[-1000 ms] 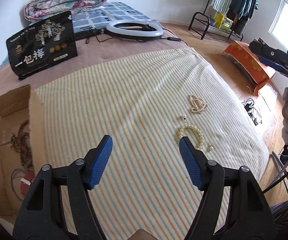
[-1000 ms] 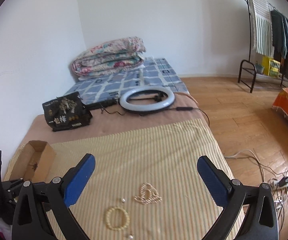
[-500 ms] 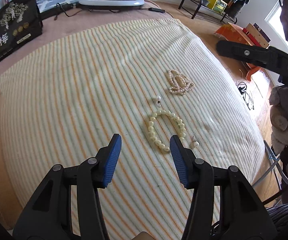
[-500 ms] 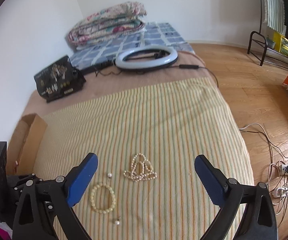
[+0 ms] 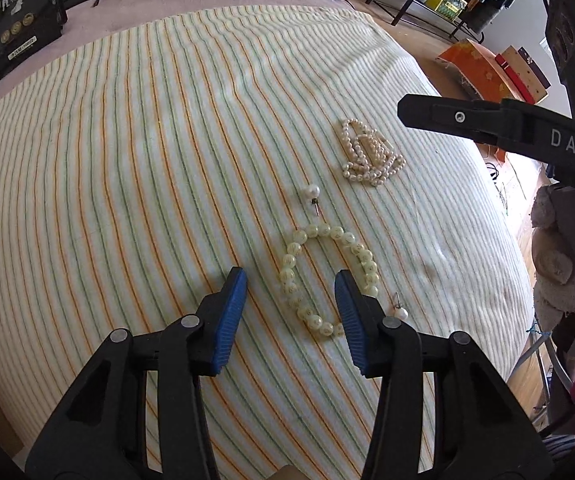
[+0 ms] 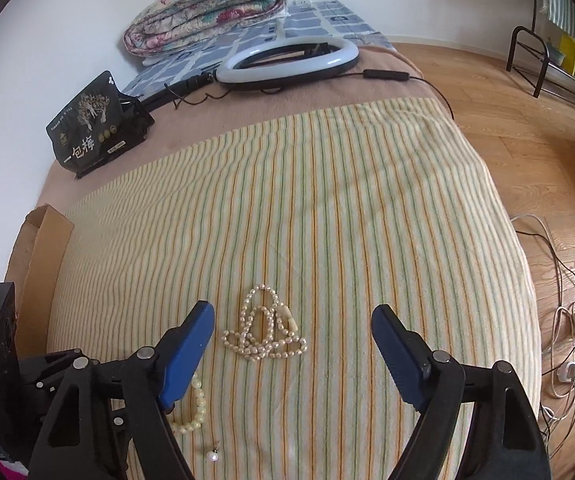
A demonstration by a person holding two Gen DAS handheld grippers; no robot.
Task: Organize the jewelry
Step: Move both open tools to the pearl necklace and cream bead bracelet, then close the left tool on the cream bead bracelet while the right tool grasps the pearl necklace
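A cream bead bracelet [image 5: 329,276] lies on the striped cloth [image 5: 147,160]. My left gripper [image 5: 290,292] is open low over it, its near part between the blue pads. A pearl necklace [image 5: 369,154] lies bunched beyond it. One pearl earring [image 5: 312,192] lies above the bracelet, another [image 5: 401,312] by the right pad. In the right wrist view the necklace [image 6: 263,330] lies just ahead of my open right gripper [image 6: 292,330]. The bracelet [image 6: 196,410] and an earring [image 6: 212,456] show at lower left.
A cardboard box [image 6: 37,268] stands at the cloth's left edge. A black snack bag [image 6: 91,128], a ring light [image 6: 287,60] and folded quilts [image 6: 207,12] lie at the back. Cables and a power strip [image 6: 571,344] lie on the wood floor to the right.
Both grippers have dropped and moved forward toward the jewelry. The left jaws have narrowed and now straddle the bracelet. The right gripper has come down over the necklace.
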